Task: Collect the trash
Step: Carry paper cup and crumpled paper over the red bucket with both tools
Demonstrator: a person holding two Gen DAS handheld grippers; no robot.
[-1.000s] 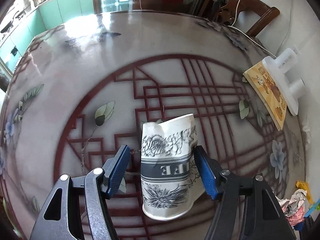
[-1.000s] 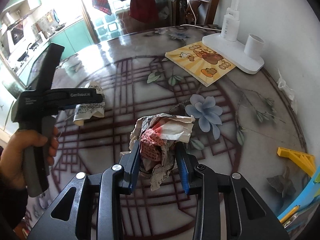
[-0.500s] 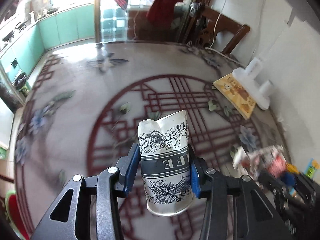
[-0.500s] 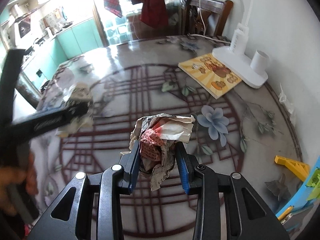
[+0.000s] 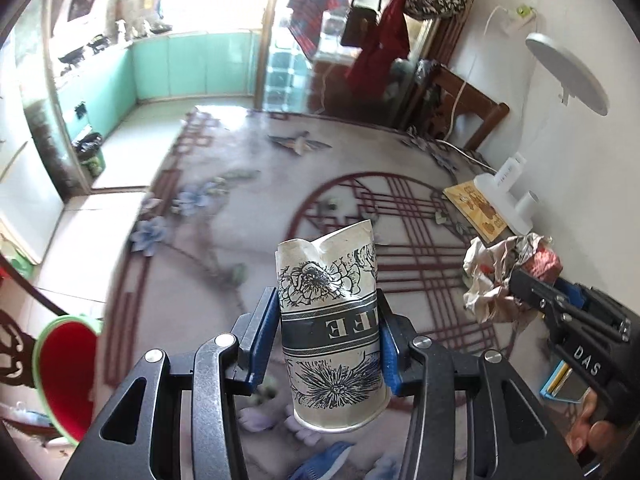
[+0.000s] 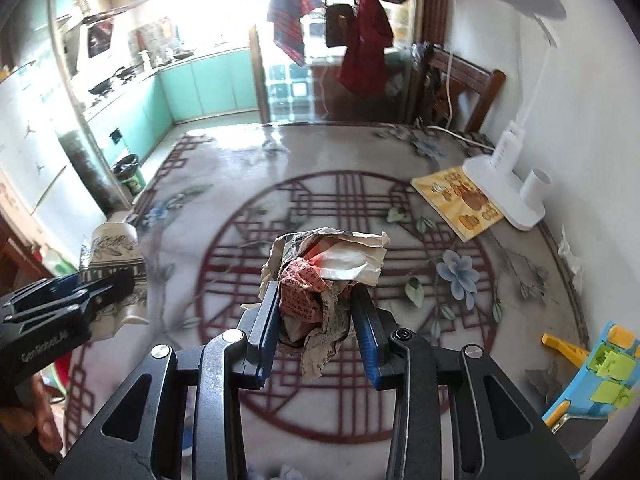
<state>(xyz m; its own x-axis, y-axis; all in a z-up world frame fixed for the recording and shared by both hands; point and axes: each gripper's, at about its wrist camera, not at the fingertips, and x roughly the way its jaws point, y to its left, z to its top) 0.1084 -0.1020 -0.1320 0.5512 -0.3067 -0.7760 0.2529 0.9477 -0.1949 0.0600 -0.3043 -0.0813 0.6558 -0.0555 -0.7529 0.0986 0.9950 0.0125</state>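
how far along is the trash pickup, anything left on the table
Both pieces are picked up: the left tongs clamp the dented paper cup, and the right tongs clamp the crumpled wrapper wad, both off the table. Left: dropping them, probably in the red bin beside it.

Left gripper (image 5: 329,332) is up off the table, angled downward, its blue pads (image 5: 267,320) having just closed in and now pressing both sides of what it carries. Right gripper (image 6: 316,322) is raised too, tilted down, jaws clamped on its load. A hand (image 6: 28,420) grips the left handle; fingers (image 5: 592,436) wrap the right one.
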